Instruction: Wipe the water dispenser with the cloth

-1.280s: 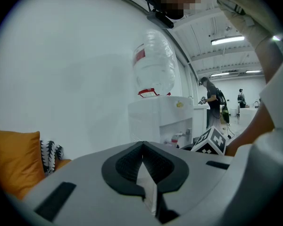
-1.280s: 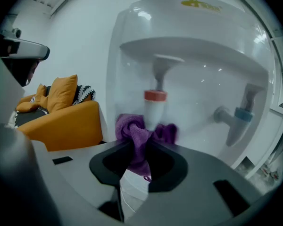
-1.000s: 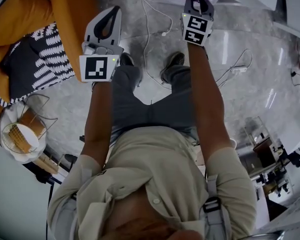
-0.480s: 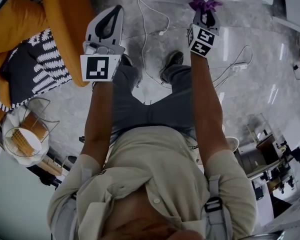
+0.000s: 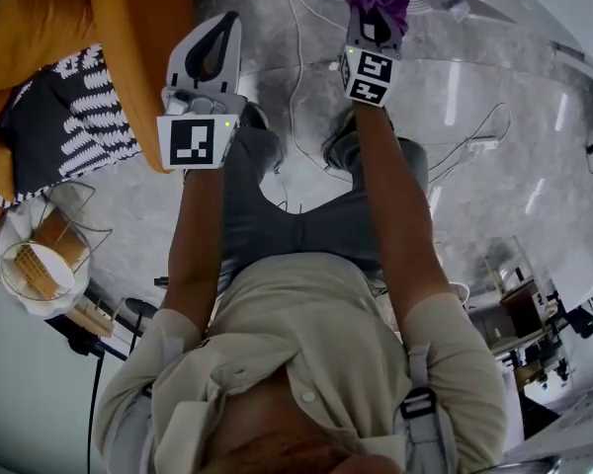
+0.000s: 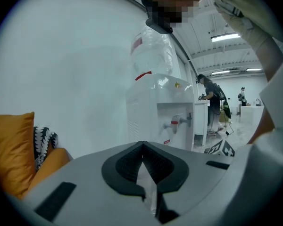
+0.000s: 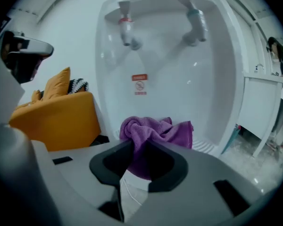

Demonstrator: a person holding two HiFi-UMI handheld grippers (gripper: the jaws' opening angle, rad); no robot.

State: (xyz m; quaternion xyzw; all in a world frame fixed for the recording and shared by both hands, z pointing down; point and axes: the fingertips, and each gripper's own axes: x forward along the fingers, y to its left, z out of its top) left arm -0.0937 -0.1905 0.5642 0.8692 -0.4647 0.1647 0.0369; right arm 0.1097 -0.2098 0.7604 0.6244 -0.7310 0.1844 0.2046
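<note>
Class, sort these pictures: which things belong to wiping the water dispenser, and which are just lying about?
In the job: purple terry cloth, clamped in the right tongs; white plastic water dispenser with two taps.
Lying about: orange upholstered sofa; black-and-white patterned cushion; white floor cables; wire basket.

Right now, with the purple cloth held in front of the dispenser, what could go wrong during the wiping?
1. The right tool holds the cloth by a small bunch; rubbing the water dispenser could pull it loose.
2. The two taps sit just above the cloth; a bump might release water.
3. A cable runs between the person's shoes, so a step could catch it.
</note>
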